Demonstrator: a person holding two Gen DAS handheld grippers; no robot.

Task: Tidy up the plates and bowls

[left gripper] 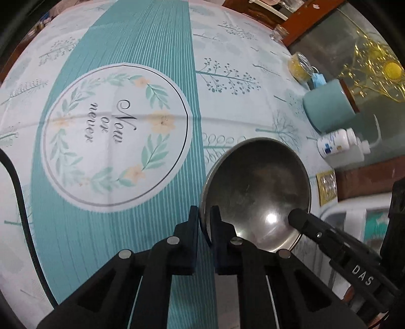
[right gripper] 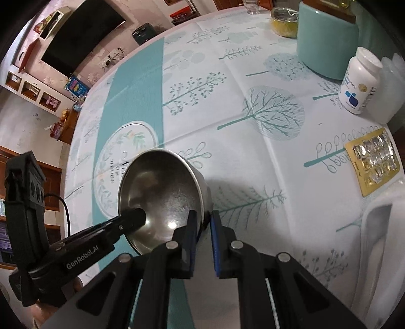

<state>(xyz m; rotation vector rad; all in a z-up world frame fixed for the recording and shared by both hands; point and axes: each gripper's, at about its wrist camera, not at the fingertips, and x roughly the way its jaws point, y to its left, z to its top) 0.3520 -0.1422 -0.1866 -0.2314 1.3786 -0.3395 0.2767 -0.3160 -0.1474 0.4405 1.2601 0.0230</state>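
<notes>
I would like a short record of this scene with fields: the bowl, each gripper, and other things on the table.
bowl: steel bowl, empty, tilted, on the tablecloth
left gripper: left gripper shut on the bowl rim, one finger inside, one outside
right gripper: right gripper shut on the opposite rim, the same way
other things: teal cup, white pill bottle, gold blister pack, yellow jar
plates: none visible

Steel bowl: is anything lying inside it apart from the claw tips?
No. In the right wrist view the steel bowl shows only a bare, shiny inside, with the left claw and right claw clamped on its rim.
</notes>
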